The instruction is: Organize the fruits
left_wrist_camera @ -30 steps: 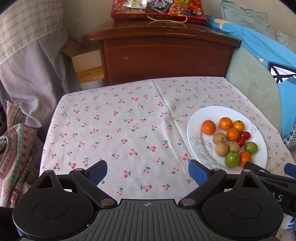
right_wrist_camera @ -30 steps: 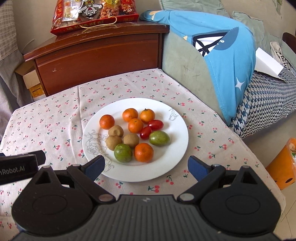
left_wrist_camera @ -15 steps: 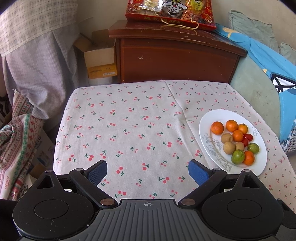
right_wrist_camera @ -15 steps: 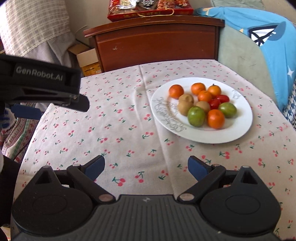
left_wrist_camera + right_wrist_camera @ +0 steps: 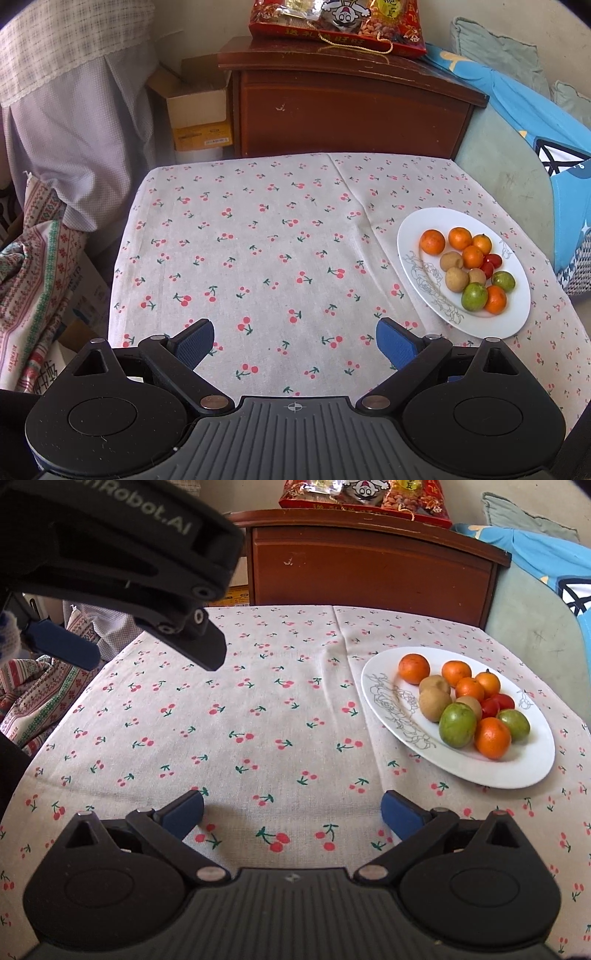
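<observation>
Cherry-print cloth (image 5: pixel 258 258) covers the desk (image 5: pixel 258 738), bare along the near side where both tools are held. Right tool (image 5: pixel 291 812): blue-padded fingers (image 5: pixel 397 814) spread wide, nothing between them, low over the near cloth and aimed across the desk. Left tool (image 5: pixel 294 341): likewise spread wide and empty, held above the near edge; in the right wrist view its black body (image 5: pixel 122 554) hangs raised at upper left, well above the cloth. White plate (image 5: pixel 524 775) sits on the right side of the desk, apart from both tools. On it, clustered and touching: mandarins (image 5: pixel 493 737), green fruits (image 5: pixel 457 724), brown kiwis (image 5: pixel 434 703), small red tomatoes (image 5: pixel 496 704). Beyond the desk: dark wooden cabinet (image 5: pixel 351 110) carrying a red snack bag (image 5: pixel 338 22), a cardboard box (image 5: pixel 195 107) to its left, blue fabric (image 5: pixel 546 125) at right.
</observation>
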The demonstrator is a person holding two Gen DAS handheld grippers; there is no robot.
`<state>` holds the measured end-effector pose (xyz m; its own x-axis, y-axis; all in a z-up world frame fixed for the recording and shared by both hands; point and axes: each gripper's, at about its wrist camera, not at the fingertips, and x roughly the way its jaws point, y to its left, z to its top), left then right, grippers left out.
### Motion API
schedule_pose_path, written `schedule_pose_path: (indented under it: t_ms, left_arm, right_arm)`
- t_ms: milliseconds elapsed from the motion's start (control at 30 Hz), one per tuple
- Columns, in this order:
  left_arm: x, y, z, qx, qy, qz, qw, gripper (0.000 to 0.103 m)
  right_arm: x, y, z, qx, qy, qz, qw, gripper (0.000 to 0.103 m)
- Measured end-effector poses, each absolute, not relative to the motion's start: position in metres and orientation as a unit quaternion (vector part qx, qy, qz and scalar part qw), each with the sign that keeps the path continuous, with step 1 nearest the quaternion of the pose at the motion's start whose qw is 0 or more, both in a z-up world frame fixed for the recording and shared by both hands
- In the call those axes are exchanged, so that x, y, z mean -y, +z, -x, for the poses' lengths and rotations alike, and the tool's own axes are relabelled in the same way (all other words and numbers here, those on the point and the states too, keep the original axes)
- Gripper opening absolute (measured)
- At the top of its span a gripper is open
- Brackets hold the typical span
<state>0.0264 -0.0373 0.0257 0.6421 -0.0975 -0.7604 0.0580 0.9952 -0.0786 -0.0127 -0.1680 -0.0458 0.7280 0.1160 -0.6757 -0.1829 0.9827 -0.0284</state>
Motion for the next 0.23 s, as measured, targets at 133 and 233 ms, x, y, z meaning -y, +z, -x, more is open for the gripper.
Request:
schedule_pose_path:
  t_ms: [133, 233]
  left_arm:
    - [0.0368, 0.0246, -0.0256, -0.42, -0.044, 0.021, 0.906, 0.096]
    - [0.0365, 0.0232, -0.0251, -0.421, -0.046, 0.02, 0.906, 0.096]
  right_arm:
    - [0.165, -0.0484, 0.0067, -0.349, 0.073, 0.042, 0.933, 0.103]
    - [0.1635, -0.0502, 0.0018, -0.339, 0.075, 0.04, 0.937, 0.103]
